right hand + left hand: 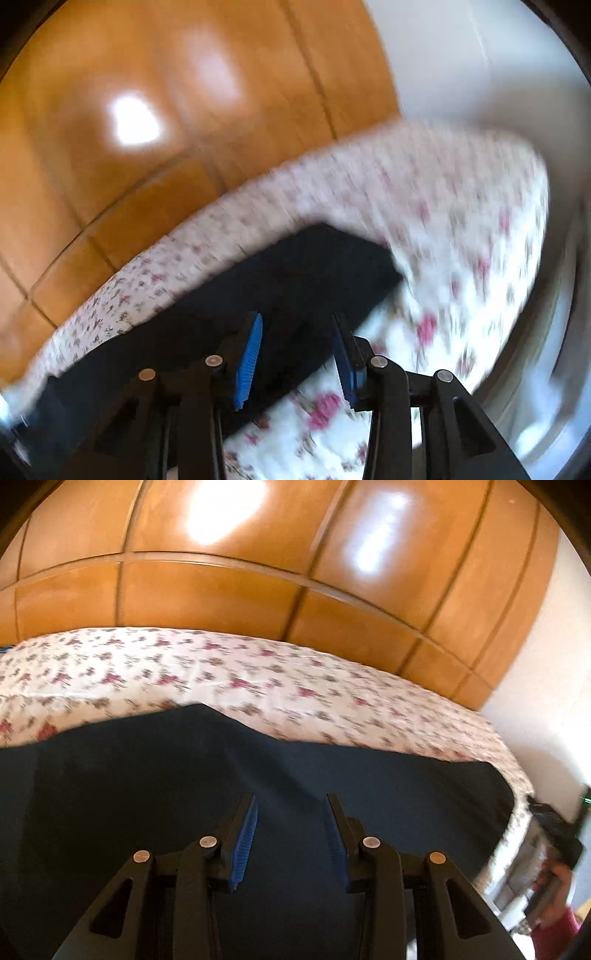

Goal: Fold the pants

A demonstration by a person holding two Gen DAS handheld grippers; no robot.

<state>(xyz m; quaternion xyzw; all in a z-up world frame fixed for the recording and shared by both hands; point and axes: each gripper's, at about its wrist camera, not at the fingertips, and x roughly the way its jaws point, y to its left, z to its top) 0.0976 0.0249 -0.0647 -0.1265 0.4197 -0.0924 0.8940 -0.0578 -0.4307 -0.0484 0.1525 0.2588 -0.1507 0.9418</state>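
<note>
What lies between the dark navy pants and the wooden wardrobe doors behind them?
Only the floral bedsheet lies between the dark navy pants and the wooden wardrobe doors; clearest in the left wrist view.

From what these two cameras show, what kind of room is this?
Most likely a bedroom. A bed covered by a flowered sheet fills both views, a tall wooden wardrobe with panelled doors stands right behind it, and dark pants lie spread on the sheet for folding.
</note>
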